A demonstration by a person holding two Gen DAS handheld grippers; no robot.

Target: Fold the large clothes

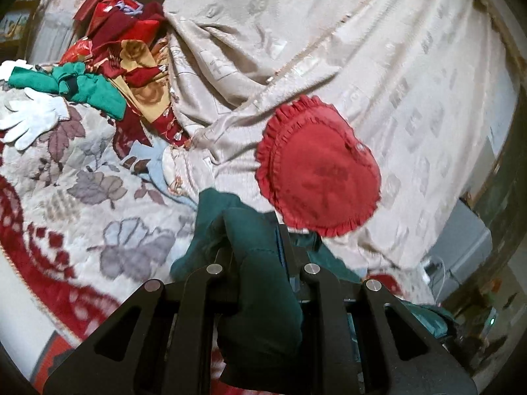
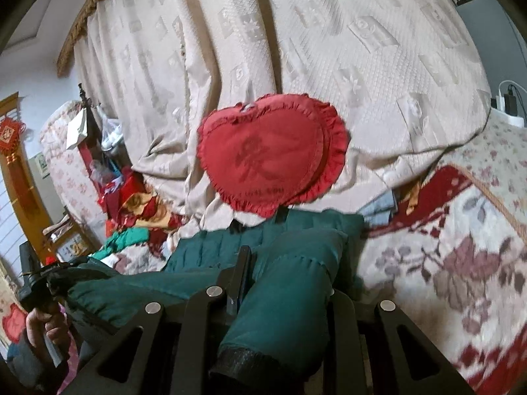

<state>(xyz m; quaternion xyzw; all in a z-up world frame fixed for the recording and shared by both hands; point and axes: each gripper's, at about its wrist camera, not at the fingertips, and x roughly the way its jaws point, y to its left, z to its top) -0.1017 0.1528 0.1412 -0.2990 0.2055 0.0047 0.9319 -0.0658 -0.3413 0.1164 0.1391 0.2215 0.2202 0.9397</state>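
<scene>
**Green padded jacket pinched in both grippers above the bed**

Dark green quilted cloth fills the space between my fingers in both wrist views. My left gripper point(image 1: 260, 256) is pressed onto a thick bunch of the green padded jacket point(image 1: 250, 263), the fabric swelling out over the black linkage toward the camera. My right gripper point(image 2: 283, 276) pinches a sleeve-like roll of the same jacket point(image 2: 286, 283), whose dark cuff end lies closest to the lens. In the right view the rest of the jacket stretches leftward to my left hand point(image 2: 42, 326), which grips the other tool's handle.

Below the jacket lies the floral blanket point(image 1: 82, 191) with grey leaves and red borders. Just beyond, a red heart-shaped cushion point(image 2: 266, 154) with a frilled edge leans on the cream patterned bedspread point(image 1: 378, 65). Farther left sit a heap of red and green clothes point(image 1: 115, 65) and a white glove point(image 1: 33, 118).
</scene>
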